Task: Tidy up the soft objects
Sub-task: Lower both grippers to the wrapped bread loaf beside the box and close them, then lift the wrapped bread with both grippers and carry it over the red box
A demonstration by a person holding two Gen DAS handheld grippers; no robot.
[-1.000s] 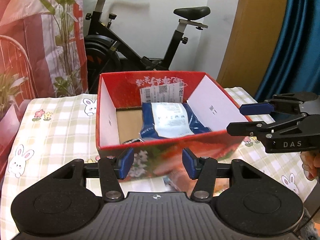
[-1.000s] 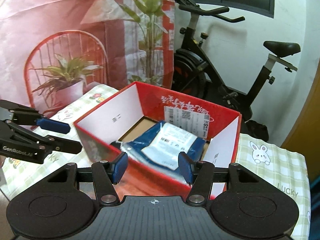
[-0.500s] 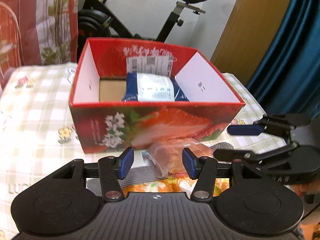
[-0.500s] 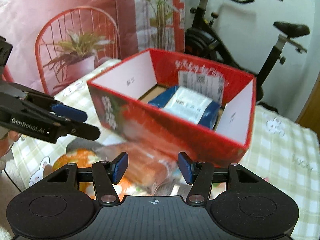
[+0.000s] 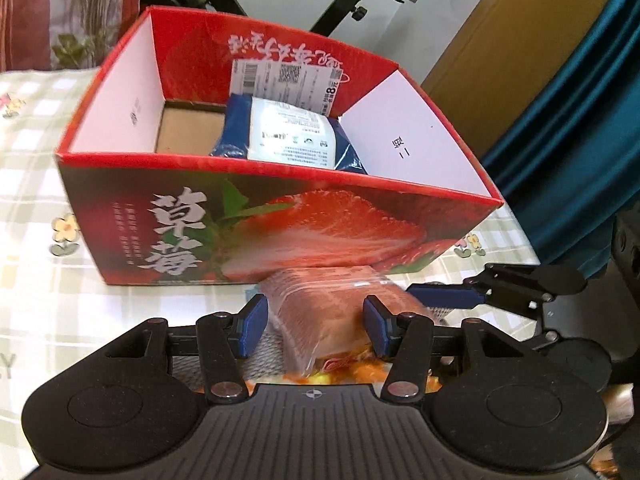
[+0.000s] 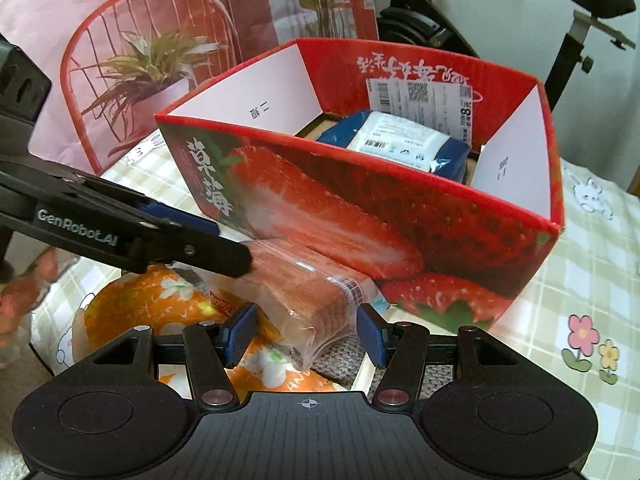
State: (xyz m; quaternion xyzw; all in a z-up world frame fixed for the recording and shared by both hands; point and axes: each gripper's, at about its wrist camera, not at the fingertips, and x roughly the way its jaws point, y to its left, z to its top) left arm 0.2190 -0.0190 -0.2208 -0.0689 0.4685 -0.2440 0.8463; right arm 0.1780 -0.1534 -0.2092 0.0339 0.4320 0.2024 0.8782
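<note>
A clear pack of pink-brown sliced bread [image 5: 320,312] [image 6: 304,292] lies on the table in front of a red strawberry box [image 5: 280,232] [image 6: 360,216]. A blue and white packet [image 5: 292,136] [image 6: 400,144] lies inside the box. My left gripper [image 5: 314,330] is open with the bread pack between its fingers, not squeezed. My right gripper [image 6: 304,332] is open around the pack's other end. An orange flowered soft pack [image 6: 160,304] lies under the bread.
The table has a checked cloth [image 5: 32,184] with rabbit and flower prints. An exercise bike [image 6: 440,12] stands behind the box. A blue curtain [image 5: 580,120] hangs at the right. A printed backdrop [image 6: 120,40] stands at the left.
Both grippers have dropped from above the box to the table in front of it. They now straddle the bread pack from opposite sides.
</note>
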